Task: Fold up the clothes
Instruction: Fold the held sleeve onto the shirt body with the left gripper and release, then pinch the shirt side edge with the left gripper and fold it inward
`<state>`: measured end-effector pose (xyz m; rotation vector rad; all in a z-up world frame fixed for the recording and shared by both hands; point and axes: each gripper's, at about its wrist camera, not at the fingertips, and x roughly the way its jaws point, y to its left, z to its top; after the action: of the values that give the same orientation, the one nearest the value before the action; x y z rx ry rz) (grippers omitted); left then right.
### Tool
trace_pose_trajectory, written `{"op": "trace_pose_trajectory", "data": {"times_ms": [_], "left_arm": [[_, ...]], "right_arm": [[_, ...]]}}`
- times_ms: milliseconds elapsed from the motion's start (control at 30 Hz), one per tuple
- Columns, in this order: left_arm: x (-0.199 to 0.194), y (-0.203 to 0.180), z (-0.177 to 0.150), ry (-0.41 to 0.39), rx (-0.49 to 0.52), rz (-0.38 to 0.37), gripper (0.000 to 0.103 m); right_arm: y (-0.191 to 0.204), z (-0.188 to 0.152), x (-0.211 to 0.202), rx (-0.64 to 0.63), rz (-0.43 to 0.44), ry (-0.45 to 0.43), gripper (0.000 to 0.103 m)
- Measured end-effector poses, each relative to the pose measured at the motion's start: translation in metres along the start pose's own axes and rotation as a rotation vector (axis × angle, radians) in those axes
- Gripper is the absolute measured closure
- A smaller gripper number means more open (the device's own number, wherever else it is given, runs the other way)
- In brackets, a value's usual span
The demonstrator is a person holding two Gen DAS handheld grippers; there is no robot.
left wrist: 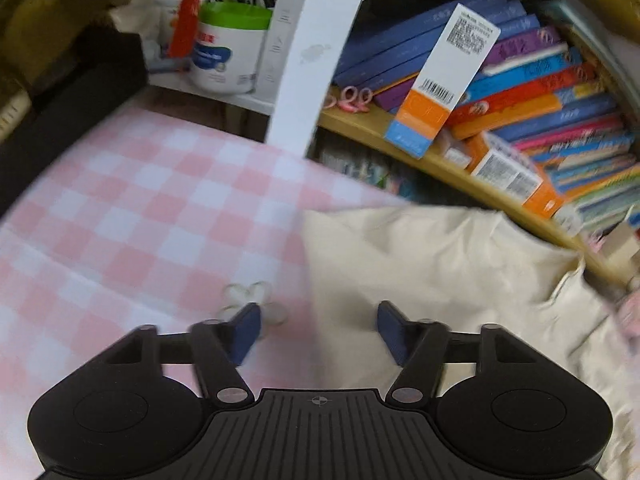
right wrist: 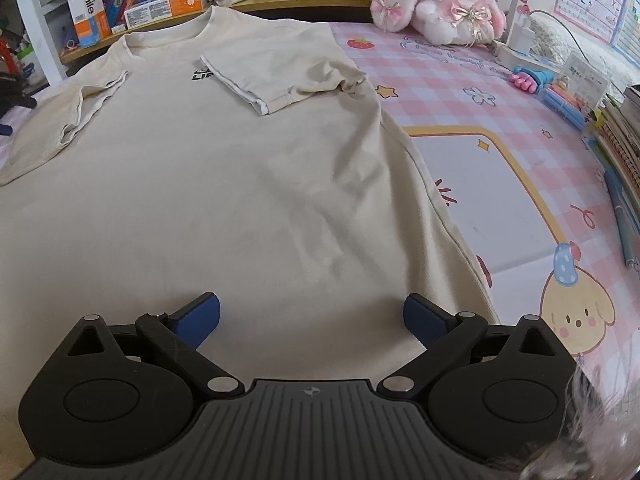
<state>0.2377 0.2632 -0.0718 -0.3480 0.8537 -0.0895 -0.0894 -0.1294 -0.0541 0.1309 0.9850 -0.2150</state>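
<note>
A cream T-shirt (right wrist: 224, 168) lies flat on a pink checked cloth (right wrist: 460, 76), collar at the far end, both short sleeves folded in over the chest. My right gripper (right wrist: 312, 316) is open and empty, hovering over the shirt's lower part near the hem. In the left wrist view, which is blurred, my left gripper (left wrist: 318, 330) is open and empty above the shirt's left edge (left wrist: 420, 264), one finger over the pink checked cloth (left wrist: 120, 216) and the other over the shirt.
A wooden shelf (left wrist: 400, 136) of books runs along the far edge, with a white post (left wrist: 316, 48) and a pen tub (left wrist: 228, 48). A pink plush rabbit (right wrist: 436, 4), a charger and stacked books (right wrist: 616, 132) sit at the right.
</note>
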Motion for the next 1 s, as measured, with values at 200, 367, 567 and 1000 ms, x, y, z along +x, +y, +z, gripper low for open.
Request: {"op": "trace_pose_trajectory", "data": {"times_ms": [200, 367, 567, 1000], "left_arm": [[0.013, -0.001, 0.023, -0.043, 0.049, 0.039, 0.101], [0.024, 0.001, 0.028, -0.020, 0.139, 0.081, 0.100], [-0.016, -0.009, 0.012, -0.174, 0.126, 0.043, 0.092], [-0.022, -0.099, -0.054, -0.052, 0.412, -0.158, 0.088]], "right_arm": [[0.003, -0.002, -0.002, 0.010, -0.006, 0.013, 0.004], [0.005, -0.004, -0.003, 0.008, -0.013, 0.014, 0.004], [0.008, -0.003, 0.000, 0.031, -0.030, 0.018, 0.001], [0.016, -0.002, 0.002, 0.058, -0.047, 0.001, 0.000]]}}
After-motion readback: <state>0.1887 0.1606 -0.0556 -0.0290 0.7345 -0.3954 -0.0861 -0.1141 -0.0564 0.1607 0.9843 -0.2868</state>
